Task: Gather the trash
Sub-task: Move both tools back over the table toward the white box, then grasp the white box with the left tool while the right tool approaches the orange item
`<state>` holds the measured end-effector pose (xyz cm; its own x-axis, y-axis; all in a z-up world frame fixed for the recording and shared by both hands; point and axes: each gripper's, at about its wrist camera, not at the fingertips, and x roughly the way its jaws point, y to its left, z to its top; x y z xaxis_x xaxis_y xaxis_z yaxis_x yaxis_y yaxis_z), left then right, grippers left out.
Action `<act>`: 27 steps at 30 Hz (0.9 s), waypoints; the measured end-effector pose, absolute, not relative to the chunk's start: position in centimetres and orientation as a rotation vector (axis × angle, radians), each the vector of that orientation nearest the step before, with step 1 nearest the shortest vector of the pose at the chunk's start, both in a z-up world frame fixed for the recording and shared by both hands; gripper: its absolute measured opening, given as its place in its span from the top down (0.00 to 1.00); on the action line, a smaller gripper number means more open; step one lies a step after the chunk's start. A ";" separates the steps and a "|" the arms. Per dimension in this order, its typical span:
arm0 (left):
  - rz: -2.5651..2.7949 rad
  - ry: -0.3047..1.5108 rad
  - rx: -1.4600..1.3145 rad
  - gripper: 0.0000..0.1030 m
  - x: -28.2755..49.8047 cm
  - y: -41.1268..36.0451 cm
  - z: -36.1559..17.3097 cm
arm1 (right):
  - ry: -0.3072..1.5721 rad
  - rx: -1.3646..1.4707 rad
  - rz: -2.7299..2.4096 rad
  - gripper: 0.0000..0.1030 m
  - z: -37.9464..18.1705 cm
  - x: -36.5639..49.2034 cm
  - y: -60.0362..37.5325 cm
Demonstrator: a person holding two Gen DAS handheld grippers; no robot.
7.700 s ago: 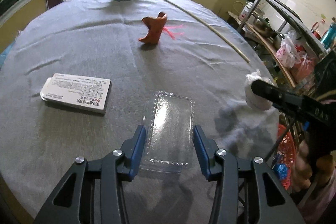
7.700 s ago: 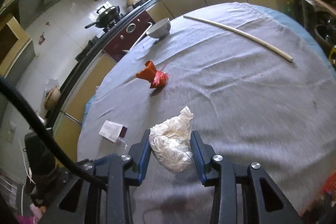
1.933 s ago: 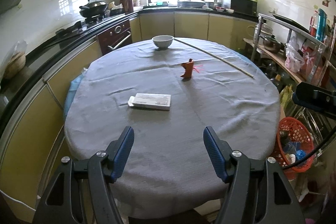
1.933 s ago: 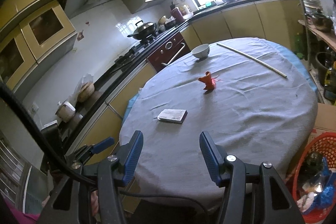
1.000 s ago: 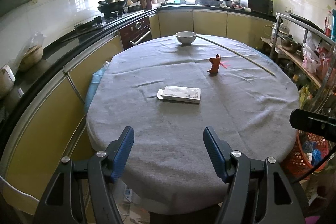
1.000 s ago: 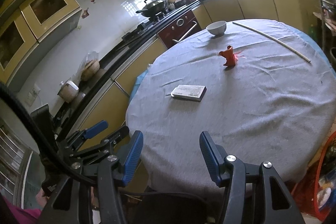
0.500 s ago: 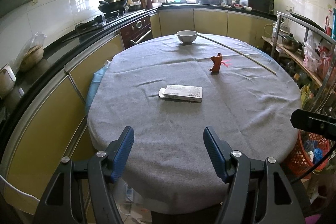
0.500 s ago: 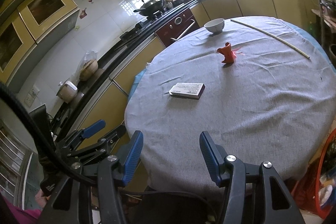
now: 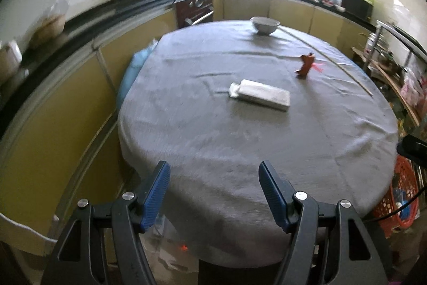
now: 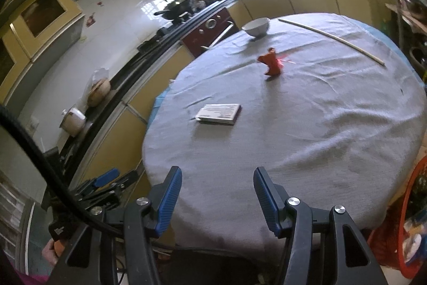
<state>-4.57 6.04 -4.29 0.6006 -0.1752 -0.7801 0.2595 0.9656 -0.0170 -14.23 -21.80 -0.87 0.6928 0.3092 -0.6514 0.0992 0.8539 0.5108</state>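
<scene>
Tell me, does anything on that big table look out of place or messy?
A crumpled red wrapper sits mid-table, and a flat white box lies askew nearer the front. A long thin stick stretches behind the bowl. The grey tablecloth is wrinkled. Nothing looks spilled.

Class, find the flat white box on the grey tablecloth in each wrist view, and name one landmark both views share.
Left wrist view: the white box lies just right of centre, upper middle.
Right wrist view: the white box lies at the picture's centre.
Shared landmark: the red wrapper, beyond the box, with the bowl farther back.
</scene>
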 end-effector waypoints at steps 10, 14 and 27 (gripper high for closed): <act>-0.236 1.012 0.061 0.32 -0.1 5.7 -7.0 | 0.801 0.555 0.043 0.42 -1.1 -10.5 -25.7; -0.239 1.052 0.044 0.32 2.2 4.9 -7.5 | 0.790 0.534 0.035 0.42 -0.8 -7.1 -26.6; -0.263 1.246 -0.197 0.32 13.5 -0.3 -9.0 | 0.774 0.591 0.027 0.42 -1.8 7.6 -30.7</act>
<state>13.50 -0.29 -8.97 0.2954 -0.3029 -0.9061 0.0893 0.9530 -0.2895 7.60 -30.67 -1.77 0.7228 0.2339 -0.6503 0.1887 0.8384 0.5113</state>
